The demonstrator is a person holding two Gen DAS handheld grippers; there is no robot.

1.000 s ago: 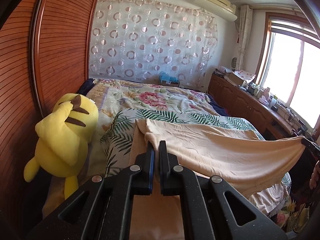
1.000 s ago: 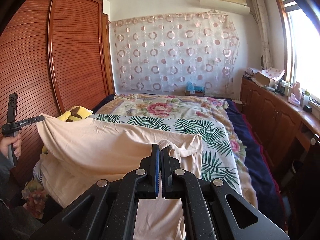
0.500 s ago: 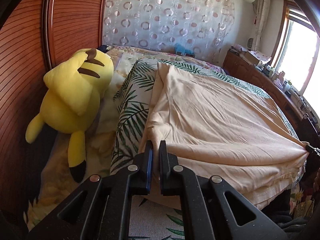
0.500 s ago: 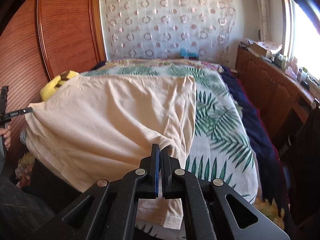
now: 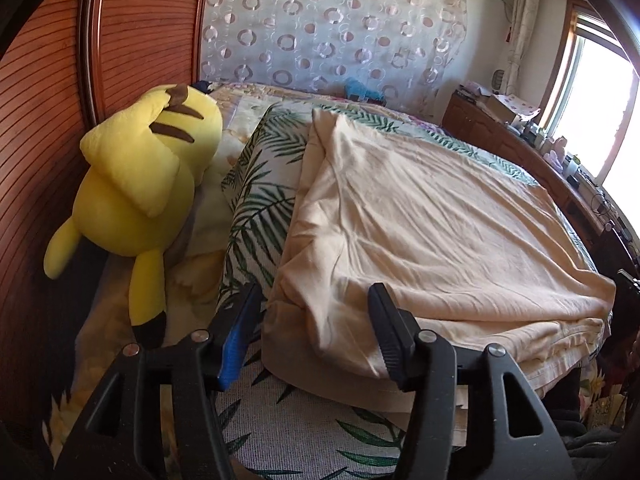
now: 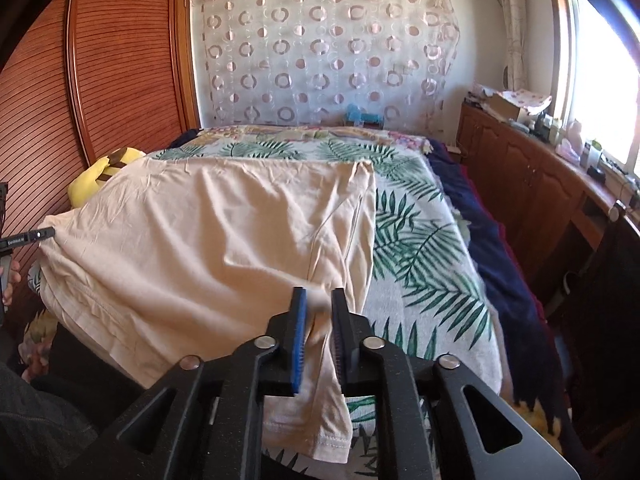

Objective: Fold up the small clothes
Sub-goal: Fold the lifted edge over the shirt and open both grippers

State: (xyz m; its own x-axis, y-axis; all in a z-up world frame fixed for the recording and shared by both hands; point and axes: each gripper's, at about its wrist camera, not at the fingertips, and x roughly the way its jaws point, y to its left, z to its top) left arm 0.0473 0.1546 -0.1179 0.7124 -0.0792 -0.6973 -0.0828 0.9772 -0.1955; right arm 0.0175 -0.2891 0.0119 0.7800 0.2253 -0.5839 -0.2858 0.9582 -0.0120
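A peach T-shirt (image 5: 432, 224) lies folded over on the palm-leaf bedspread (image 5: 260, 208), its near edge hanging at the foot of the bed. My left gripper (image 5: 314, 308) is wide open, its fingers either side of the shirt's near left corner, holding nothing. In the right wrist view the shirt (image 6: 224, 224) covers the left of the bed and a sleeve (image 6: 316, 408) hangs down. My right gripper (image 6: 319, 304) is open with a narrow gap, the cloth's corner loose between its fingers. The left gripper's tip (image 6: 28, 236) shows at the far left edge.
A yellow plush toy (image 5: 140, 192) lies left of the shirt against the wooden wardrobe (image 5: 48, 100). A dark blue blanket (image 6: 496, 256) runs along the bed's right side. Wooden cabinets (image 6: 532, 184) with clutter stand under the window. A patterned curtain (image 6: 328, 60) hangs behind the bed.
Both grippers lowered the held shirt edge onto the bed, folding it over, then opened and let go. The left opened wide, the right a little.
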